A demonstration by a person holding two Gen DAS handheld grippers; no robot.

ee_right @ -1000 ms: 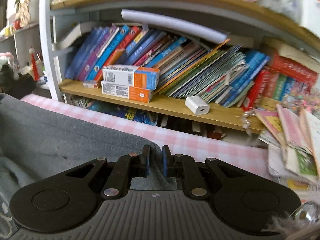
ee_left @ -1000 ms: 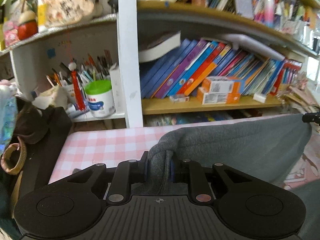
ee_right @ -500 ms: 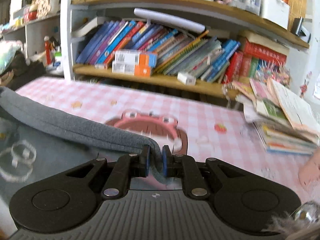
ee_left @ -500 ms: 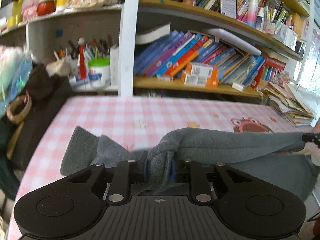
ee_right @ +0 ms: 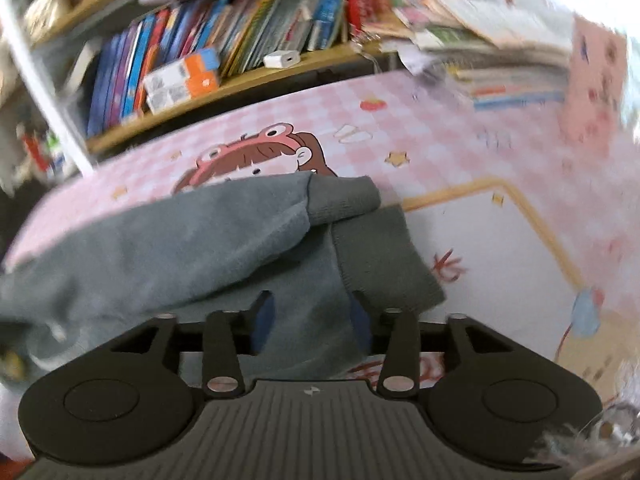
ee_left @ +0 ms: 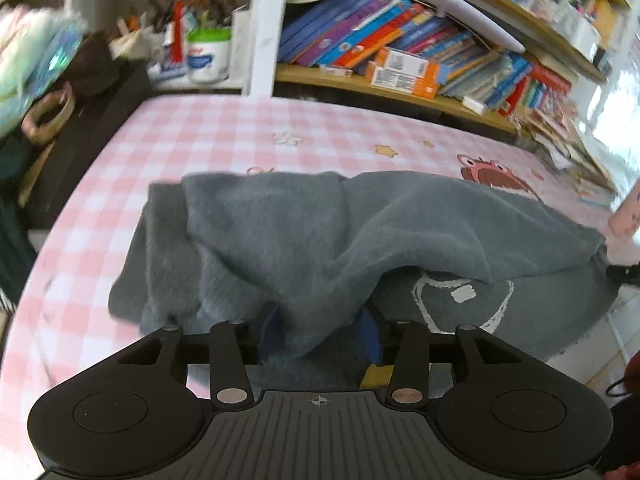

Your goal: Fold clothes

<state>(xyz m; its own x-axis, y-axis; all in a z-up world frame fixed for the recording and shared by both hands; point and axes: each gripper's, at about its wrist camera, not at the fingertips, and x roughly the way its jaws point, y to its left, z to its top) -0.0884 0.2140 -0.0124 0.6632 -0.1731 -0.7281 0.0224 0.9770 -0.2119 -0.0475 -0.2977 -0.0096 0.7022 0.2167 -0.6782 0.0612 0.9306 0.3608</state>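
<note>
Grey sweater lies crosswise on table, cuffs right, both grippers open

Daylight floods in from my right, blowing out the upper right corner in both views. Heavy motion blur smears my right view's bookshelf; the left view is softer-blurred. Fisheye bends the shelves at the edges.

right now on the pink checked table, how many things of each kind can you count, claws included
grey garment: 1, lying folded over itself on the pink checked tablecloth
claws: 2, the left claw and the right claw, both with fingers apart over the fabric
total: 3
</note>
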